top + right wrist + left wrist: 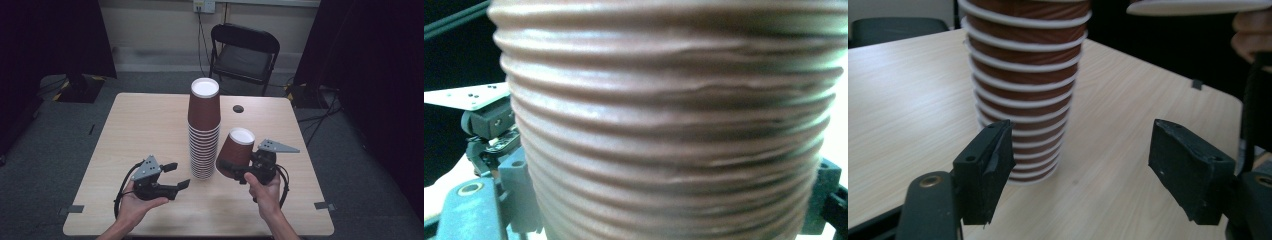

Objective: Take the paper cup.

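A tall stack of brown ribbed paper cups (pixel 204 130) stands upside down at the table's middle, white base on top. My right gripper (pixel 239 169) is shut on a single brown cup (pixel 235 152), held tilted just right of the stack and above the table. That cup's ribbed wall (pixel 669 125) sits between the jaws in the right gripper view. My left gripper (pixel 177 175) is open, low at the stack's left. The stack (pixel 1025 90) rises just beyond its spread, empty jaws (pixel 1083 172).
The light wood table (pixel 140 125) has a dark round hole (pixel 238 108) at the back right. A black folding chair (pixel 243 55) stands behind the table. Tape marks (pixel 325 205) sit near the front corners.
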`<state>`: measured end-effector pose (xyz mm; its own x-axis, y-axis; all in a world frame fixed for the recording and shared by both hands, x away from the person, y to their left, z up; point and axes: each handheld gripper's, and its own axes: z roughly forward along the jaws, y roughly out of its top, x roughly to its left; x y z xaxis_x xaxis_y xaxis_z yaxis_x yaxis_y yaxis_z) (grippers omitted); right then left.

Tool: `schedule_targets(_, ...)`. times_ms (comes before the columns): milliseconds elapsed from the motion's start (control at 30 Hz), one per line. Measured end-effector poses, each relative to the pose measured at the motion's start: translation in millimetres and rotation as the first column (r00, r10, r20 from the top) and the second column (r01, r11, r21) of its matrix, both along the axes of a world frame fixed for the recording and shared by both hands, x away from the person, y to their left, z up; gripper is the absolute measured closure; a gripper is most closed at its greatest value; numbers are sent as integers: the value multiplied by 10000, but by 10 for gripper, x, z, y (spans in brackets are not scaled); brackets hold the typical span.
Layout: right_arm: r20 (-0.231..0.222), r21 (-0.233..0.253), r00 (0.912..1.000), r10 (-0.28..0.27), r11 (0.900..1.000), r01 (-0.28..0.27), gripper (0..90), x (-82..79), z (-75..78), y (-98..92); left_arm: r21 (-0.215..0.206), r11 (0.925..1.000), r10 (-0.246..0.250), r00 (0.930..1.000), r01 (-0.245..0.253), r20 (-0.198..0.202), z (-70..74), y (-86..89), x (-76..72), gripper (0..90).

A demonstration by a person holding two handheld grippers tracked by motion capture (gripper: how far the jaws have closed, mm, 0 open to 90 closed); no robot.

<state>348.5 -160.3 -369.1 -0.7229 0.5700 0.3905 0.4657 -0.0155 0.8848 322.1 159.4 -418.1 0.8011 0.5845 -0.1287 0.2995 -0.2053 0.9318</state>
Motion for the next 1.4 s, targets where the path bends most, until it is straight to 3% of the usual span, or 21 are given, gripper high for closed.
schedule_targets(167, -354, 393, 9991, 231, 9990, -217, 137, -49, -61, 73, 0, 9998, -189, 9988, 189, 457, 26, -108, -39, 269)
schedule_targets(267, -620, 659, 9975, 347, 9974, -306, 137, -88, -91, 95, -10, 9999, -140, 9953, 141, 957, 40, -160, -69, 295)
schedule_targets(400, -824, 867, 9954, 492, 9953, -421, 137, -144, -120, 116, 4, 9995, -303, 9905, 305, 1344, 40, -231, -99, 329)
schedule_targets(633, -1111, 1082, 9911, 731, 9923, -610, 137, -228, -182, 175, -120, 9987, -457, 9712, 499, 2338, 59, -303, -171, 412)
schedule_targets(800, -1414, 1463, 9855, 940, 9865, -731, 137, -245, -194, 249, -117, 9971, -693, 9567, 757, 2826, 11, -351, -231, 481)
schedule_targets(933, -1570, 1776, 9791, 1295, 9789, -1010, 138, -261, -200, 332, -272, 9957, -762, 9518, 881, 2970, -7, -379, -222, 548)
schedule_targets(1000, -1846, 2036, 9710, 1523, 9724, -1138, 138, -266, -216, 379, -184, 9964, -728, 9424, 833, 3264, -6, -380, -219, 570)
schedule_targets(1133, -2115, 2306, 9619, 1732, 9652, -1231, 139, -287, -240, 459, -183, 9976, -543, 9172, 669, 3948, -28, -401, -236, 604)
schedule_targets(1300, -2213, 2388, 9594, 1747, 9636, -1204, 139, -317, -247, 552, -349, 9992, -43, 8992, 218, 4374, -44, -423, -278, 622)
schedule_targets(1400, -2726, 2726, 9459, 1760, 9570, -995, 140, -314, -268, 580, -408, 9992, 150, 8945, 36, 4469, -41, -415, -278, 628)
